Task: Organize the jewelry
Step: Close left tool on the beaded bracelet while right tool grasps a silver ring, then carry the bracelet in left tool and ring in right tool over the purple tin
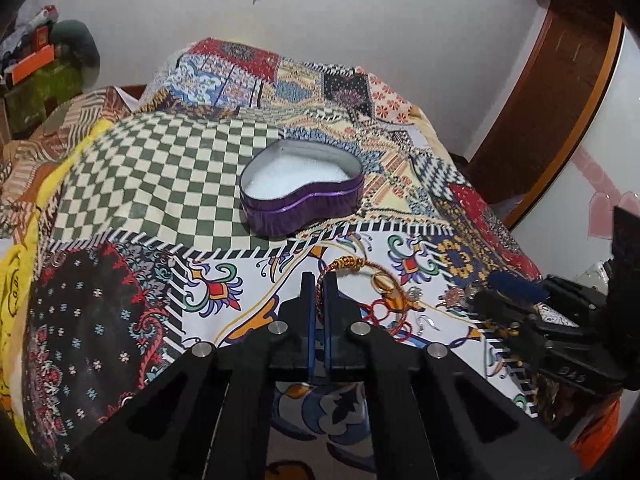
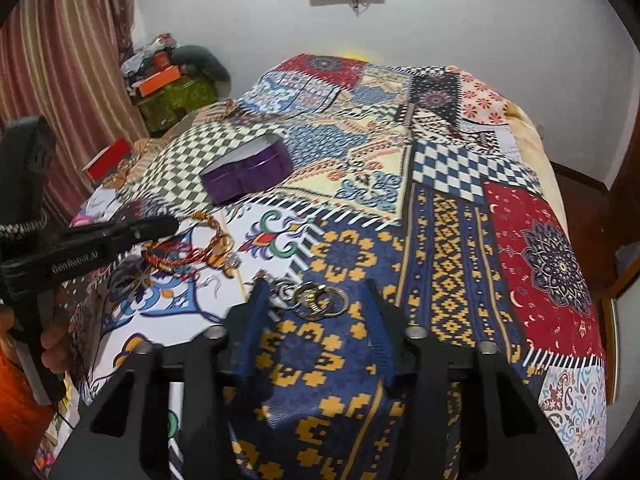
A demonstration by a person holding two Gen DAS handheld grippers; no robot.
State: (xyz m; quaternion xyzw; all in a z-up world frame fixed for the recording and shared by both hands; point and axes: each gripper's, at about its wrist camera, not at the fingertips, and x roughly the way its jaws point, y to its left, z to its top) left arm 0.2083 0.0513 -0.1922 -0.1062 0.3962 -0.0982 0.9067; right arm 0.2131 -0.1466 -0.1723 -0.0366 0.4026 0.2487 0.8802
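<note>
Two light, limp pieces on the bed: thread bracelet (image 1: 362, 280) pinched at its rim in shut left claw (image 1: 319, 280), slippery metal rings (image 2: 316, 299) between half-open right claw (image 2: 316, 292), seemingly untouched.

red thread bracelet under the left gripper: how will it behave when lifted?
Probably floppy: the red thread bracelet is thin cord lying in a loose loop on the bedspread. Likely very light. Its knotted gold end may dangle or snag neighbouring pieces.
</note>
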